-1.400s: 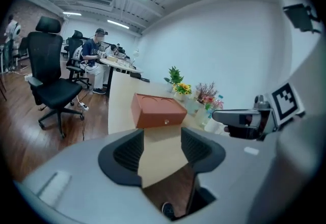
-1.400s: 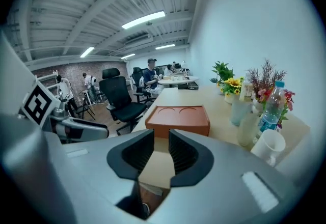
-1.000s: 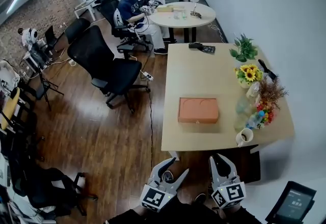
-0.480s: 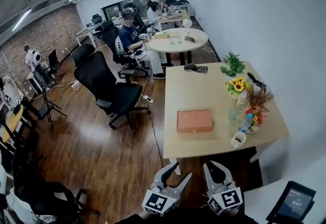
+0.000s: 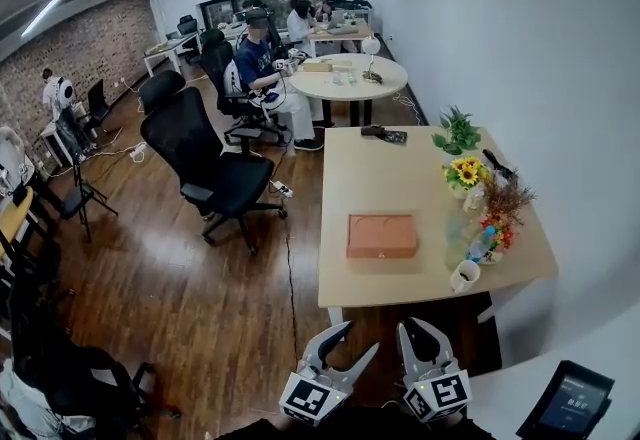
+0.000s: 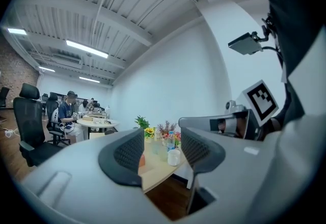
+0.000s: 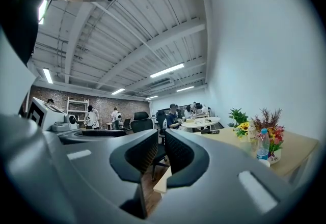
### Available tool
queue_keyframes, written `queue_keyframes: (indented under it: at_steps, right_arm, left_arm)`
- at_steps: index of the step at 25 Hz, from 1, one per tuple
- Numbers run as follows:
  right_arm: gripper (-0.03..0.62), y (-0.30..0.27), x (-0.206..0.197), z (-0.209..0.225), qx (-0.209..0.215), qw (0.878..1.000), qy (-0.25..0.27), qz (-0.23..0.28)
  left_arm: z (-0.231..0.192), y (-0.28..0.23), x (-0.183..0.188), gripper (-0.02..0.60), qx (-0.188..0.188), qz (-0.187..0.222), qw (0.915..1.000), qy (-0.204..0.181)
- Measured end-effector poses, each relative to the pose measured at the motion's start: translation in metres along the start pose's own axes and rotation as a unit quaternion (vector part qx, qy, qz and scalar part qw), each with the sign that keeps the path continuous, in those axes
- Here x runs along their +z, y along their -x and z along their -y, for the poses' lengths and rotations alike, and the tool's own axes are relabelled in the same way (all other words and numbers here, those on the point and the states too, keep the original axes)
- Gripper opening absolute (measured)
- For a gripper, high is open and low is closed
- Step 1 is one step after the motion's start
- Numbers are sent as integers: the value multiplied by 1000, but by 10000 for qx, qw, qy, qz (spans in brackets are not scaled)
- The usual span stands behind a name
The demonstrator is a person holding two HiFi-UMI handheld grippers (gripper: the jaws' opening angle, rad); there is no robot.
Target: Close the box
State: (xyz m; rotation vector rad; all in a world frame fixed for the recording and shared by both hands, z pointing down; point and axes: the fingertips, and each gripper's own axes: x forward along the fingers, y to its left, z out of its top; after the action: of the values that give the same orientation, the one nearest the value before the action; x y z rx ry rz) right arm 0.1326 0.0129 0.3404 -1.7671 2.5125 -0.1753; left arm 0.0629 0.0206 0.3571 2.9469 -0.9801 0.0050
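An orange box (image 5: 381, 235) lies flat on the light wooden table (image 5: 400, 168) with its lid down. Both grippers hang low by my body, short of the table's near edge and well away from the box. My left gripper (image 5: 358, 336) is open with nothing between its pads; in the left gripper view (image 6: 162, 149) a sliver of the box (image 6: 141, 162) shows through the gap. My right gripper (image 5: 422, 328) has its jaws almost together, and the right gripper view (image 7: 161, 154) shows a narrow empty gap between them.
A white mug (image 5: 465, 275), a bottle (image 5: 480, 243) and flower pots (image 5: 463, 171) line the table's right side. A black office chair (image 5: 205, 153) stands left of the table. People sit at a round table (image 5: 348, 78) beyond. A tablet (image 5: 565, 408) is at bottom right.
The head view has lifted and the table sits a little farther off. Both grippers stay low near my body. The right gripper's jaws have drawn closer together.
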Motion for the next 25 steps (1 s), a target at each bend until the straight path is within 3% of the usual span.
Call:
queue_keyframes:
  at_steps: [11,25]
  right_arm:
    - [43,-9,3,13,18,10000,10,46]
    - [43,-12,-3,19,48,10000,-33,-22]
  left_arm:
    - [-2,-15,0,210,-26,-125,9998,-132]
    - [0,-24,-11,210,-49,-279,9996,-9]
